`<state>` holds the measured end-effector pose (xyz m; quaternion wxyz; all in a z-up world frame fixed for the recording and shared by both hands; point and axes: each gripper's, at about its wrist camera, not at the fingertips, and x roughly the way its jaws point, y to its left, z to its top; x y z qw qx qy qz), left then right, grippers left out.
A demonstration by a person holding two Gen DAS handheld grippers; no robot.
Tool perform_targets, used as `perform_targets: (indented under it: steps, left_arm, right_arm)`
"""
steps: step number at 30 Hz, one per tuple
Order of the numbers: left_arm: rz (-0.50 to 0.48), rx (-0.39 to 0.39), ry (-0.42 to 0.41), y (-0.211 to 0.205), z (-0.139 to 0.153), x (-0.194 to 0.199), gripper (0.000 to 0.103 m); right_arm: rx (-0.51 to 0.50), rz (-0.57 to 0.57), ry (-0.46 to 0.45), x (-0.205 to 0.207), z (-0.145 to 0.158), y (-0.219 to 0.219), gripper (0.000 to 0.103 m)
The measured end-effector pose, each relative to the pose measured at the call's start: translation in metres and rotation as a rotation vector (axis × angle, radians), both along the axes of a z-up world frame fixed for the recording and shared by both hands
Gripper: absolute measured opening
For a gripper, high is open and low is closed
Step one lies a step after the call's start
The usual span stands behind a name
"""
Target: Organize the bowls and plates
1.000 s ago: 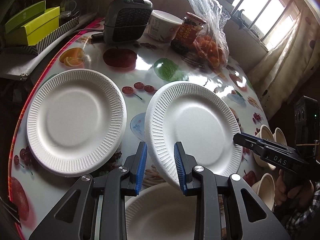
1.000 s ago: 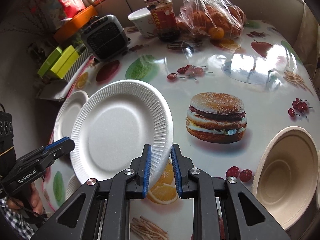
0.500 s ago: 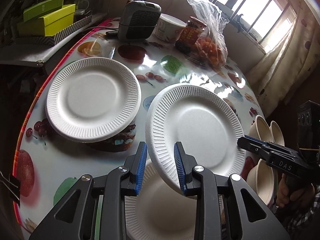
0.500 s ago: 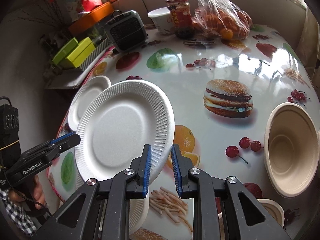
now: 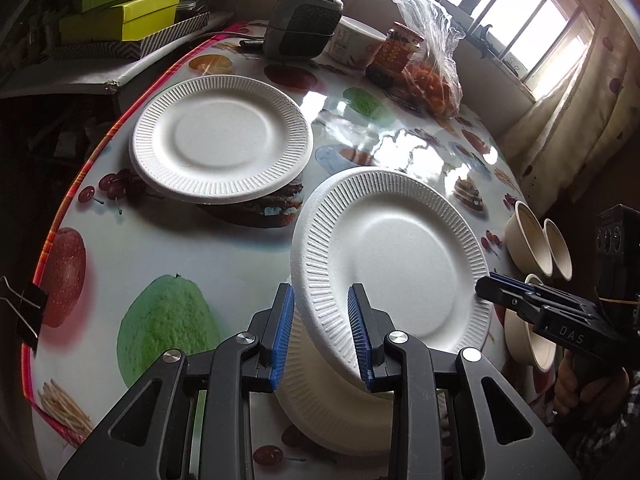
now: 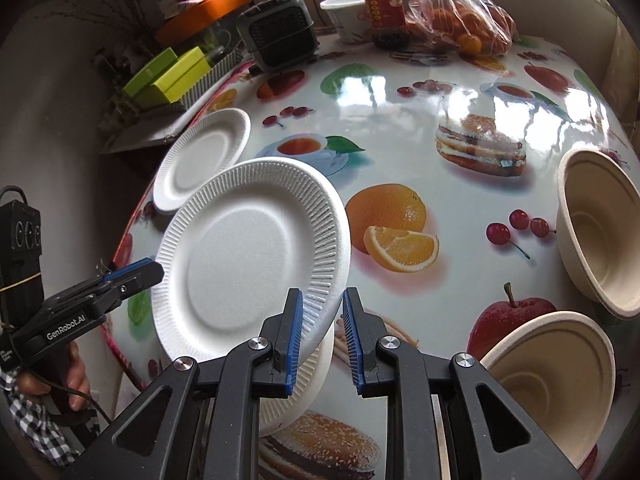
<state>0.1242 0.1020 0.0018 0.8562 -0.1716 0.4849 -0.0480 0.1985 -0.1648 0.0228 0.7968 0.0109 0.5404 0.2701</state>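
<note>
Tilted plate (image 5: 394,264) lifted over plate stack (image 5: 340,408) on bench (image 5: 224,256). Left tongs (image 5: 322,336) and right tongs (image 6: 322,340) both clamped on its rim.

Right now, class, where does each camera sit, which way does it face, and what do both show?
Left wrist: on the left gripper, angled down across the table toward the windows; its fingers, the right gripper show.
Right wrist: on the right gripper, angled down toward the bowls; its fingers and the left gripper show.
Shared: the lifted plate, both grippers shut on its rim.
</note>
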Motion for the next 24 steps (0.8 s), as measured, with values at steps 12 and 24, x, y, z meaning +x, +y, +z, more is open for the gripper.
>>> perform_targets:
  steps: [12, 24]
  left_arm:
    - [0.009, 0.007, 0.019, 0.004, -0.013, -0.027, 0.029]
    - [0.005, 0.008, 0.026, 0.002, -0.018, -0.039, 0.029]
  right_arm:
    - [-0.010, 0.024, 0.017, -0.026, -0.012, 0.005, 0.020]
    - [-0.025, 0.030, 0.018, -0.038, -0.019, 0.004, 0.021]
